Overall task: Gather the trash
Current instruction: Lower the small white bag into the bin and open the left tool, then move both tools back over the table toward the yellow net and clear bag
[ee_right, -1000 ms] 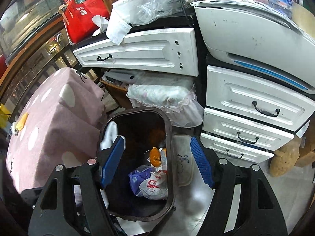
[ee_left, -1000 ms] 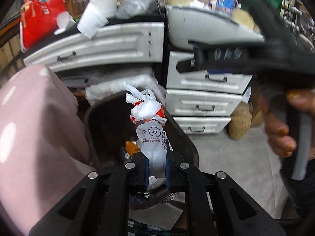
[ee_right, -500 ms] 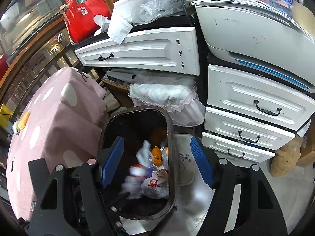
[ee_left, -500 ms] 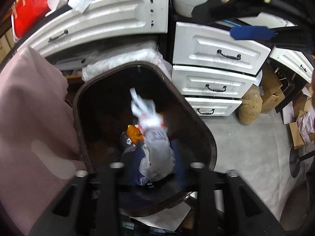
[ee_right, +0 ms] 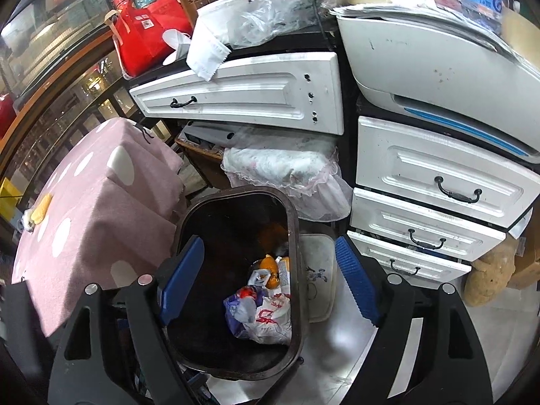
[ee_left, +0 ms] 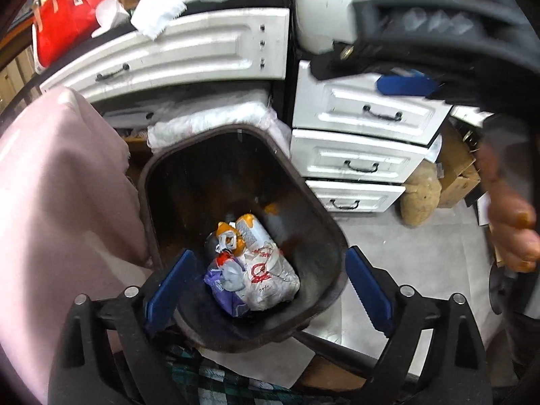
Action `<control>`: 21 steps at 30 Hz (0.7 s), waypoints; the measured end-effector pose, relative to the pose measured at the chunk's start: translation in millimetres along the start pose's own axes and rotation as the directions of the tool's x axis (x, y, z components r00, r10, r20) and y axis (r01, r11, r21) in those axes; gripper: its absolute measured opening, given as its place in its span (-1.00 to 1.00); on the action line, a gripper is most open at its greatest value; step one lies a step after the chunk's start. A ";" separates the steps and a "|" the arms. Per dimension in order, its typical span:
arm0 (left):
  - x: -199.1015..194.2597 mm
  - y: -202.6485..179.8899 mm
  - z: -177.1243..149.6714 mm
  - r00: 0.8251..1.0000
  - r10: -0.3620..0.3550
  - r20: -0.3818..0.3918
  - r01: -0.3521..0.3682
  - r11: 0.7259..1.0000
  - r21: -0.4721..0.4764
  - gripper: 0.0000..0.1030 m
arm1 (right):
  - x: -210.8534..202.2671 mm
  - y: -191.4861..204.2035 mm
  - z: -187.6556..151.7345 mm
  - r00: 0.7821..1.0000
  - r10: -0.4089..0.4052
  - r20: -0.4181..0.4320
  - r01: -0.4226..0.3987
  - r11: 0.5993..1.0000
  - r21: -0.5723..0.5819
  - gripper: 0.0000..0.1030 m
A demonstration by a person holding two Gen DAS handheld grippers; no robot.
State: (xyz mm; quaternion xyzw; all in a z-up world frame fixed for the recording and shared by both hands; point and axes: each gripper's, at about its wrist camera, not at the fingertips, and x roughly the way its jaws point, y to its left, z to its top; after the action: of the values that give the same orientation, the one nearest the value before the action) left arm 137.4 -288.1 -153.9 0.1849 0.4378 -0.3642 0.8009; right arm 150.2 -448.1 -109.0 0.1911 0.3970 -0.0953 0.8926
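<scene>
A dark brown trash bin (ee_left: 325,226) stands open on the floor below both grippers. At its bottom lie a white bag with red print (ee_left: 270,280), a purple wrapper and an orange piece. A small tied white-and-red bag (ee_left: 226,271) rests on top of that pile. My left gripper (ee_left: 268,256) hangs over the bin's near rim, its jaws opening with nothing between them. In the right wrist view my right gripper (ee_right: 268,246) also hovers above the bin (ee_right: 294,236) and the trash pile (ee_right: 270,317), jaws opening and empty. A hand (ee_left: 513,236) holds the right gripper's handle.
White drawers (ee_left: 357,165) stand behind and to the right of the bin. A pink spotted cloth (ee_right: 94,216) covers furniture on the left. A lacy white bundle (ee_right: 287,168) sits behind the bin, a floor mat (ee_right: 317,287) beside it, and a beige sack (ee_left: 420,199) farther right.
My left gripper opened wide and let go of the small tied bag, which dropped into the bin onto the pile. The right gripper's jaws spread slightly.
</scene>
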 end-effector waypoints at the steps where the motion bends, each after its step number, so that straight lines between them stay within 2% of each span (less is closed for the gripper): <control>1: -8.9 -0.1 -0.2 1.000 -0.006 0.016 0.006 1.000 0.000 0.75 | -0.3 2.1 0.3 1.000 0.000 0.001 0.000 1.000 -0.006 0.57; 4: -34.8 0.6 -2.1 0.997 -0.021 0.070 0.021 1.000 0.004 0.82 | -2.0 13.2 0.4 1.000 0.007 0.003 -0.007 0.999 -0.032 0.65; 11: -89.3 19.5 -8.6 0.985 -0.005 0.171 0.010 1.000 -0.029 0.89 | -8.4 51.6 4.6 0.998 0.057 -0.007 -0.057 0.992 -0.115 0.65; 17: -128.9 50.3 -17.0 0.972 0.059 0.229 -0.043 0.996 -0.077 0.89 | -18.9 96.7 10.1 0.991 0.131 -0.012 -0.131 0.969 -0.207 0.65; 21: -153.2 76.8 -24.5 0.960 0.111 0.256 -0.080 0.989 -0.127 0.89 | -22.2 135.5 11.8 0.982 0.185 -0.026 -0.185 0.939 -0.289 0.65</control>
State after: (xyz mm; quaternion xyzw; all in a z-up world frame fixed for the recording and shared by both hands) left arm 126.9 -157.3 -41.1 0.1095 0.3387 -0.3205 0.8778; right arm 187.0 -329.4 -49.2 0.0944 0.3865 0.0481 0.9162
